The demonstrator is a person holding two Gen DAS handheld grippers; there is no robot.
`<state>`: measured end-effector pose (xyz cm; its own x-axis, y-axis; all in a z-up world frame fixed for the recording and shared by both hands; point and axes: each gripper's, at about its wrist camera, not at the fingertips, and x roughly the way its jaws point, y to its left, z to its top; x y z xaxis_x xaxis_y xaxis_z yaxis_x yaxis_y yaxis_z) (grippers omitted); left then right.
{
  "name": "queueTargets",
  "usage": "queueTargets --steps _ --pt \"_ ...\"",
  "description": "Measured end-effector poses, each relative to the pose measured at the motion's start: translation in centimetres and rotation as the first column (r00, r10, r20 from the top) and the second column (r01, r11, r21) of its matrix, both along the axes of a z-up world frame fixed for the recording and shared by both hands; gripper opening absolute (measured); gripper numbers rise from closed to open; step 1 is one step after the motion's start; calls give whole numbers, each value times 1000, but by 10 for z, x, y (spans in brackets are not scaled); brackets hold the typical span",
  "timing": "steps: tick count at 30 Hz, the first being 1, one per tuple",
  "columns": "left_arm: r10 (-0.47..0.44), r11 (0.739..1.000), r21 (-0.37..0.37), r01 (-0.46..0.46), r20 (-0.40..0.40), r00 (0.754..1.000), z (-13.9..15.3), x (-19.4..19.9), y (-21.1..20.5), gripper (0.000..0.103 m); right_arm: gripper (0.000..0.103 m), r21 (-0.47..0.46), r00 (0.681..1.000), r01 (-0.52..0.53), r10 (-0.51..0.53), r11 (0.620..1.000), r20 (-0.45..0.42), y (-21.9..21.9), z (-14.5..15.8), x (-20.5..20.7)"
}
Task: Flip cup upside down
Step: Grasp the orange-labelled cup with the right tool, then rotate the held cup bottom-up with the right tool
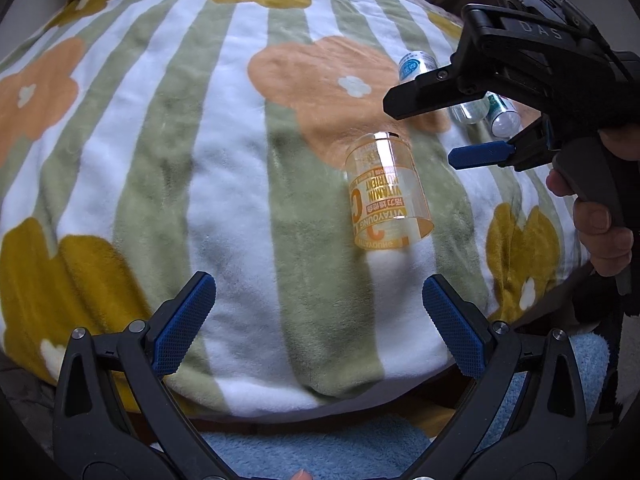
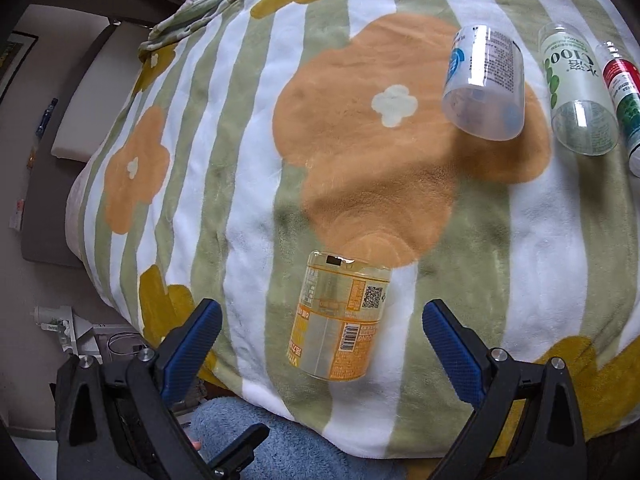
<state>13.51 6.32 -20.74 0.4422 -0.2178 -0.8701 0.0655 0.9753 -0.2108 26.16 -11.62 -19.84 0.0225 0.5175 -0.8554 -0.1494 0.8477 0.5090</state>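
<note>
Cup [image 2: 340,320] btwn spread pads [image 2: 450,344]

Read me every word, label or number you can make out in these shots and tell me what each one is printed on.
"VITAMIN NUTRIENT", upside down, on the orange cup.
"VITAYOUNG", a big "C" on the same cup.
QR code, barcode and fine print on its back: too small.
"C100" on the green cup.
"DAS" on the right claw body.
Blue cup and red bottle: print too blurred.
</note>
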Motion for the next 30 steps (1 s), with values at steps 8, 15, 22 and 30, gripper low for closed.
queueTargets --steps 8,15,22,30 --pt "-7 999 -34 5 -43 999 -18 8 5 103 87 -83 973 -48 28 995 -231 12 -49 28" --pt "1 998 -59 -5 -64 998 -26 14 8 103 63 -66 957 -46 25 997 -290 8 -60 37" --pt "5 999 -49 -9 -75 997 -29 14 8 103 57 -41 965 -23 11 999 -261 -1 -54 44" --pt "24 998 -50 -28 -87 996 -31 14 11 103 57 -10 997 -11 11 1000 71 -15 -5 40"
